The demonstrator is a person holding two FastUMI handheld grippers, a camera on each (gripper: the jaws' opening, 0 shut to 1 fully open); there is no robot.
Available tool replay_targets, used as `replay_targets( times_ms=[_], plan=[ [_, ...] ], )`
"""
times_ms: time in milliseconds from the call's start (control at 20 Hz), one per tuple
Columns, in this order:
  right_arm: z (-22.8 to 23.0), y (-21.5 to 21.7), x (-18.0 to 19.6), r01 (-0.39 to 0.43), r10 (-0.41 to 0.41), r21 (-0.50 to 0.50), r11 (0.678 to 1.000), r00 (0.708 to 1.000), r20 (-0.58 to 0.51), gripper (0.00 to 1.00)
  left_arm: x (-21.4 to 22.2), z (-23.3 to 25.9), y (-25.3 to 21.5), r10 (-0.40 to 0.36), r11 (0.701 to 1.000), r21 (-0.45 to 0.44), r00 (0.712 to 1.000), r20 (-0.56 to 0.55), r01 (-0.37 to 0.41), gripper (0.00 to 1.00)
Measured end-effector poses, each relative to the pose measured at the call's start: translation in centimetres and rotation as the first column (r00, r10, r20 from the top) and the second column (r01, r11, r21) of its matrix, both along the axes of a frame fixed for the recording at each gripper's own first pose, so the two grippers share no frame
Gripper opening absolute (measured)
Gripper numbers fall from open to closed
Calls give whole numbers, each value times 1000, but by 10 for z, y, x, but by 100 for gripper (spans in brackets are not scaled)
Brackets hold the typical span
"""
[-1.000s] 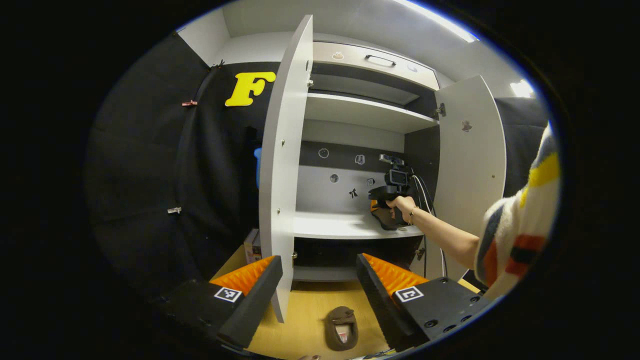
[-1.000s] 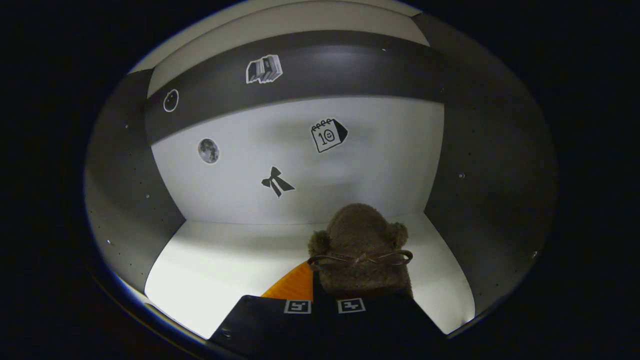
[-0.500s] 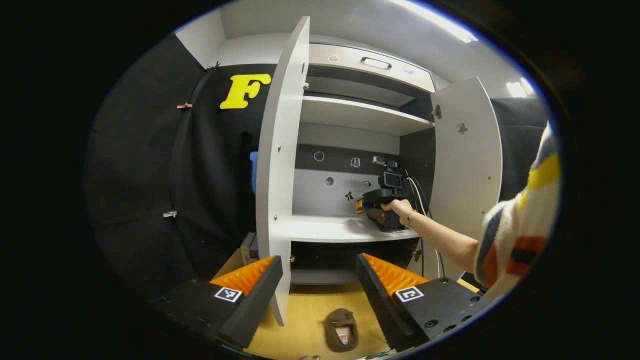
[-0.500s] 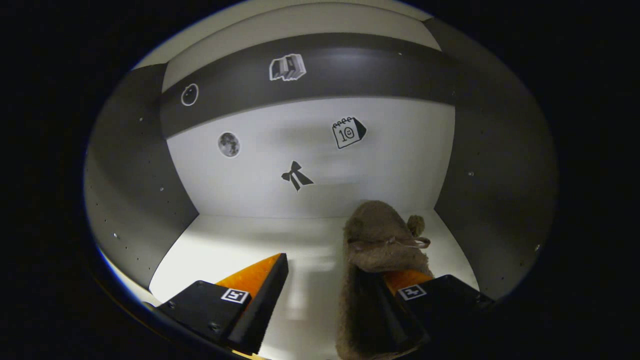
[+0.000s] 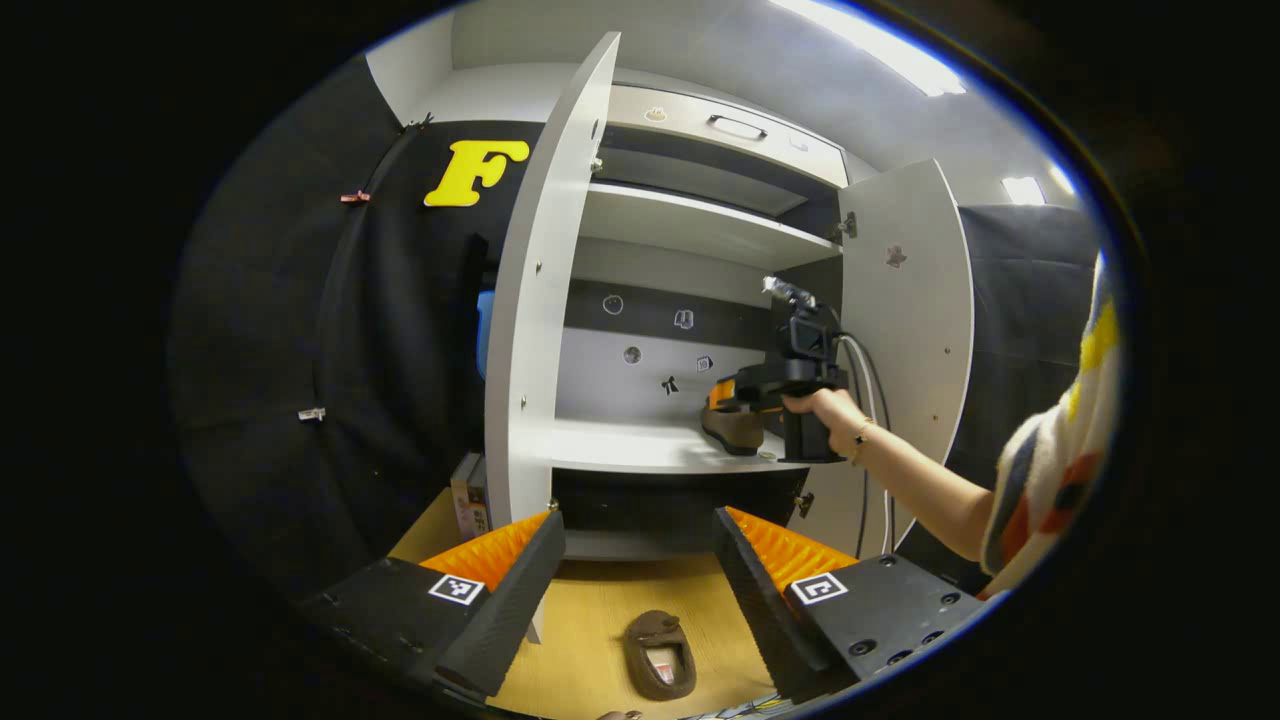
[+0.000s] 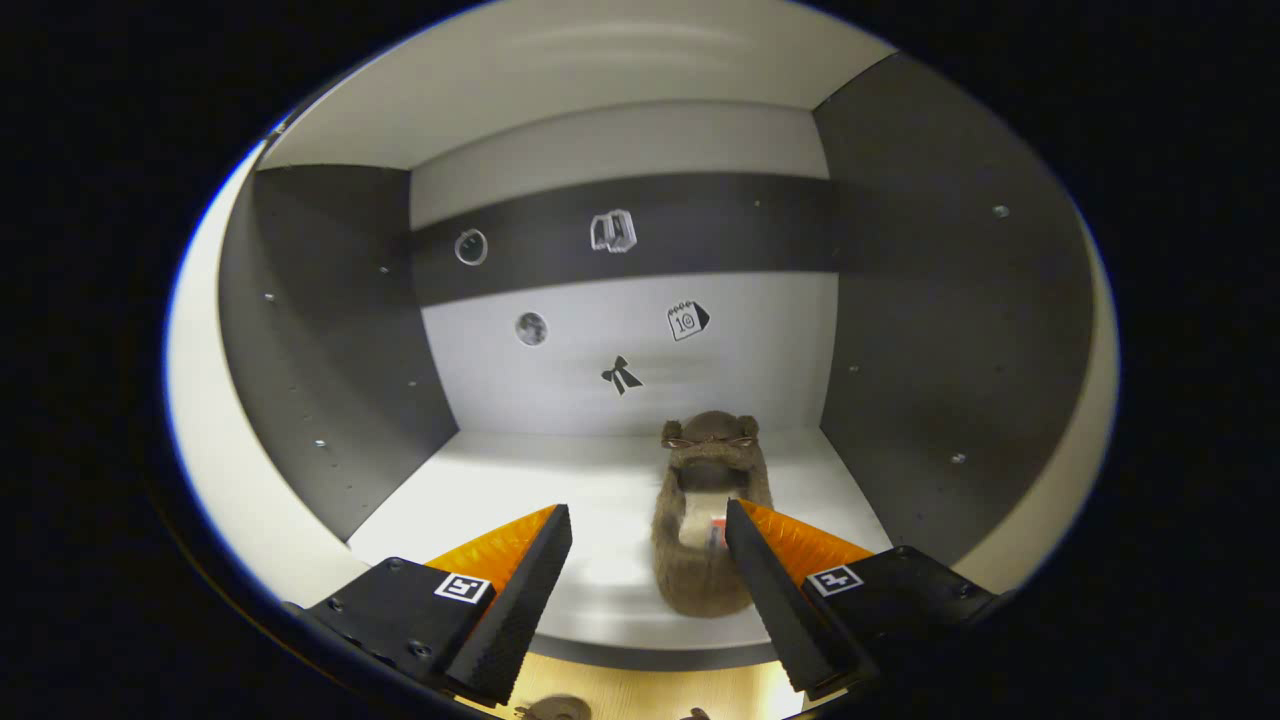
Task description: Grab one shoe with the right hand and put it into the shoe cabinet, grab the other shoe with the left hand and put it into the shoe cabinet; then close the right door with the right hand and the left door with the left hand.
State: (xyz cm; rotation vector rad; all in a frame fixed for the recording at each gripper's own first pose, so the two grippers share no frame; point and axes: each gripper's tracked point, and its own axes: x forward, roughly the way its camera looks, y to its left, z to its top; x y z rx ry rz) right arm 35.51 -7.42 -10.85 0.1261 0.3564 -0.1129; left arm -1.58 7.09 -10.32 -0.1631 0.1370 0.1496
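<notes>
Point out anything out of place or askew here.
One brown shoe still lies on the wooden floor before the cabinet, not beside its mate on the shelf. Nothing looks spilled or damaged.

Just one readable mark here: inside the white wooden shoe cabinet (image 6: 205,420), on its pale grey back panel (image 6: 760,350), a small white calendar-page sticker (image 6: 688,321) bearing what looks like 10 (tiny, slightly soft). Square black-and-white coded tags (image 6: 457,587) down front, patterns only, no letters.
</notes>
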Motion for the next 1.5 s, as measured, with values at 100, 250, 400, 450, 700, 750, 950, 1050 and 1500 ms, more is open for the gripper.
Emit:
replay_targets(
  times_ms=[100, 250, 400, 450, 700, 750, 950, 1050, 1500],
  plan=[
    [22, 6, -41, -30, 33, -33, 999, 997, 67, 99, -1, -16, -4, -13, 999, -40, 1000, 10, 13, 95],
    [45, 18, -109, -69, 90, -122, 990, 980, 178, 99, 1, -54, -24, -75, 990, -118, 997, -8, 74, 94],
    [46, 23, -172, -58, 109, -209, 976, 964, 244, 99, 5, -101, -37, -99, 990, -107, 992, -75, 90, 94],
    [43, 25, -190, -54, 114, -233, 971, 961, 253, 98, 7, -118, -42, -110, 991, -93, 989, -98, 101, 94],
    [35, 33, -262, -22, 100, -258, 966, 950, 295, 98, 19, -213, -46, -126, 992, -51, 970, -210, 118, 94],
    [32, 34, -274, -12, 86, -244, 970, 952, 294, 98, 21, -234, -46, -127, 991, -67, 962, -242, 114, 94],
    [39, 35, -306, -2, 80, -270, 963, 957, 279, 98, 38, -309, -35, -90, 988, -150, 925, -370, 36, 94],
    [43, 34, -313, -2, 79, -263, 965, 957, 280, 98, 45, -333, -33, -80, 987, -162, 909, -409, 14, 94],
    [40, 21, -320, -10, 80, -279, 960, 968, 238, 98, 82, -385, -23, -67, 989, -151, 884, -462, -4, 93]
  ],
)
